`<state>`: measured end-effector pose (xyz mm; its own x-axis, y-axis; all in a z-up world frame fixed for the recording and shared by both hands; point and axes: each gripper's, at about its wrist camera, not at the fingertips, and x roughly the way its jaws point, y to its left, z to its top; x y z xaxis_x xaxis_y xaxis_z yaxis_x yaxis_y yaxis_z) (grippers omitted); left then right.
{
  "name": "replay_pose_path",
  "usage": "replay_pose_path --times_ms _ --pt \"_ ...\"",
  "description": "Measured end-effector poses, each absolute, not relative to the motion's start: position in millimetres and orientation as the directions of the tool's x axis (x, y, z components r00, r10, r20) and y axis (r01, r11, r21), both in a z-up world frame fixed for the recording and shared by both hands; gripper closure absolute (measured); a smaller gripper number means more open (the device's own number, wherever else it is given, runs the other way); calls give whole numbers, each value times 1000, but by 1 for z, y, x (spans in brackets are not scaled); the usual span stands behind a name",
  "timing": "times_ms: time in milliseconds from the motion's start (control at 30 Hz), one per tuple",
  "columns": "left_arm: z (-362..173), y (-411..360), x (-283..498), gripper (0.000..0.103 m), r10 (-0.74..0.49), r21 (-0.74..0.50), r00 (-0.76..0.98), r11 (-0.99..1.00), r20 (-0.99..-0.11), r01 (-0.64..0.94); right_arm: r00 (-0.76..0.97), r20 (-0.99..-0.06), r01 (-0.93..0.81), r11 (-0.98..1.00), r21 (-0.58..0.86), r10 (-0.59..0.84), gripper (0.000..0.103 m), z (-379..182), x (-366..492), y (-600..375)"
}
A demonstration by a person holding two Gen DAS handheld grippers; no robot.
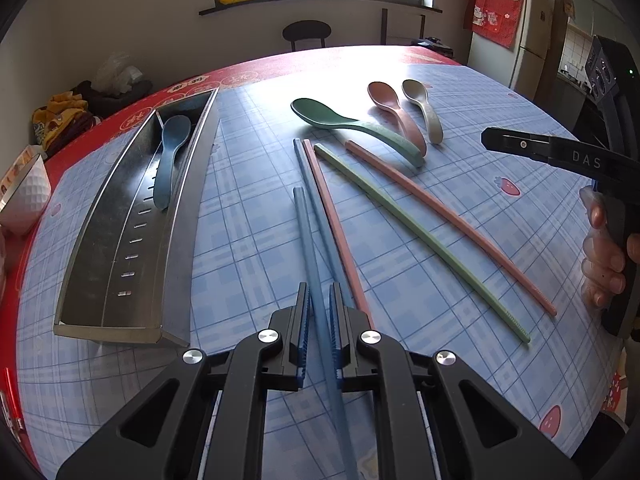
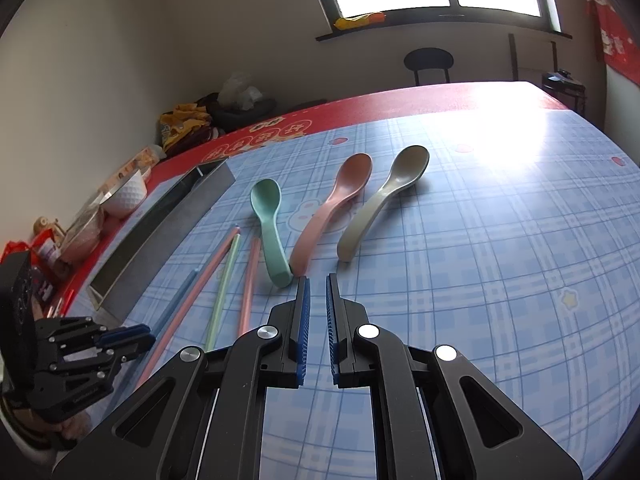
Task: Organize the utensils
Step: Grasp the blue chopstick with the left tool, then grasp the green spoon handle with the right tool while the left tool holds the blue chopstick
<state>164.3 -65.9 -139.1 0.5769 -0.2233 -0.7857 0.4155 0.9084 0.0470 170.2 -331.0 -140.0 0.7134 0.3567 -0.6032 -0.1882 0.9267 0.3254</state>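
Here, in the left wrist view, your left gripper at the bottom centre has its fingers drawn narrow around a long blue plastic chopstick, which runs up between the pads toward mid-frame. Whether it is lifted off the blue plaid tablecloth you cannot tell. A second blue chopstick lies just beside it, with a pink chopstick alongside; a green chopstick and another pink chopstick fan out to the right. At upper centre sit a green plastic spoon, a pink spoon and a beige spoon. The long metal utensil tray fills the left of the frame, and a dark blue spoon already lies in it. So the step in hand looks like sorting the chopsticks, starting with this blue one.

In the right wrist view, your right gripper at the bottom centre holds nothing; its fingers stand a little apart above the cloth, just below the handles of the green and pink spoons. The left gripper shows at the lower left, and the tray runs along the left edge.

Next you will likely need to carry the blue chopstick leftward to the tray and lay it lengthwise in a compartment, keeping the grip firm so the thin stick does not pivot.
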Motion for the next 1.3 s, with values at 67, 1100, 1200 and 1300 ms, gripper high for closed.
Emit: replay_pose_path --times_ms 67,1100,1200,1300 --pt "-140 -66 167 93 -226 41 577 910 -785 413 711 -605 -190 926 326 359 94 -140 171 -331" --pt "-142 -78 162 95 -179 124 625 903 -760 410 683 -637 -199 930 309 357 94 -146 178 -322" --pt "-142 -74 163 96 -180 112 626 911 -759 397 684 -636 -199 930 310 359 94 -145 178 -323" --pt "-139 -66 164 97 -186 87 634 923 -751 374 684 -635 -199 930 310 359 94 -146 178 -323"
